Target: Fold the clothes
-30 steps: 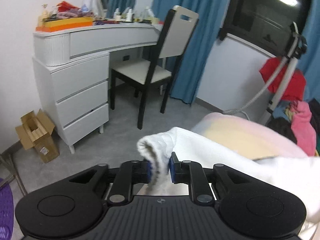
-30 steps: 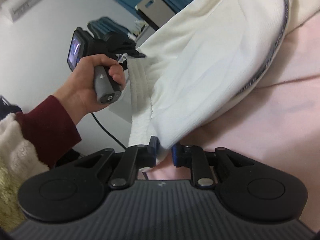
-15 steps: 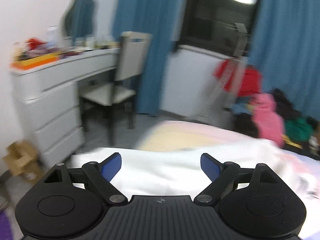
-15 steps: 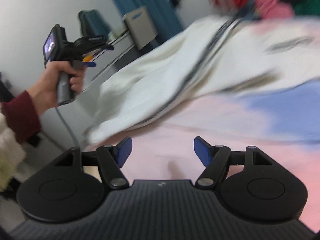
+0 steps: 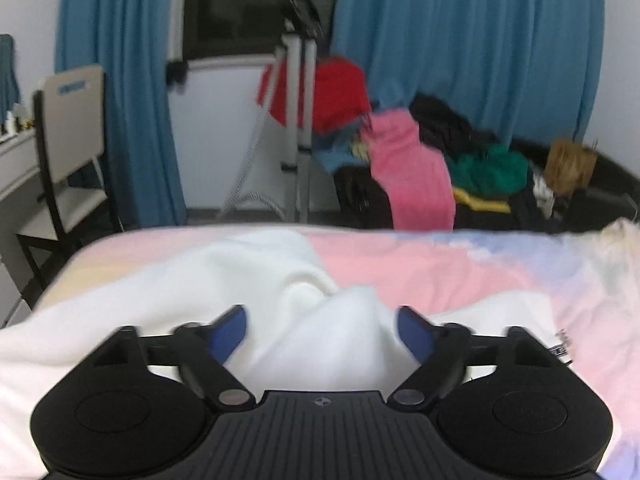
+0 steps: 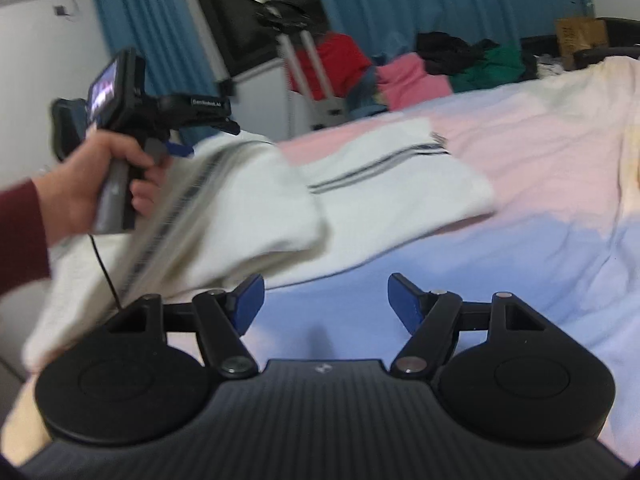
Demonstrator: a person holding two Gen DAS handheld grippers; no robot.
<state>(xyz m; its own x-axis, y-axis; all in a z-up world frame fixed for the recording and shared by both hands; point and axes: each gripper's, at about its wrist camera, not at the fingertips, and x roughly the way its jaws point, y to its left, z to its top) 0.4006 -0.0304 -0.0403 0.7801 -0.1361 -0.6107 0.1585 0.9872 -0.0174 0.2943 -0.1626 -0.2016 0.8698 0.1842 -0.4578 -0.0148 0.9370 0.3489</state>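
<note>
A white garment with dark stripes (image 6: 384,184) lies on the pink and blue bedsheet (image 6: 520,216). In the left wrist view it is a rumpled white heap (image 5: 280,280) on the bed's left part. My left gripper (image 5: 320,330) is open, its blue pads wide apart, with a raised fold of the white cloth between them but not pinched. It also shows in the right wrist view (image 6: 188,136), held in a hand over the garment's left end. My right gripper (image 6: 326,300) is open and empty above the blue sheet, just right of the garment's near edge.
Beyond the bed stands a garment steamer pole (image 5: 296,92) and a pile of red, pink, green and black clothes (image 5: 420,160). A chair (image 5: 60,152) and white dresser are at the left. Blue curtains (image 5: 460,40) hang behind. A cream blanket (image 6: 624,92) lies at the bed's right.
Both grippers were shut on the white garment's edge one second ago and have opened. The garment dropped onto the bed. Both views swung toward the window side.
</note>
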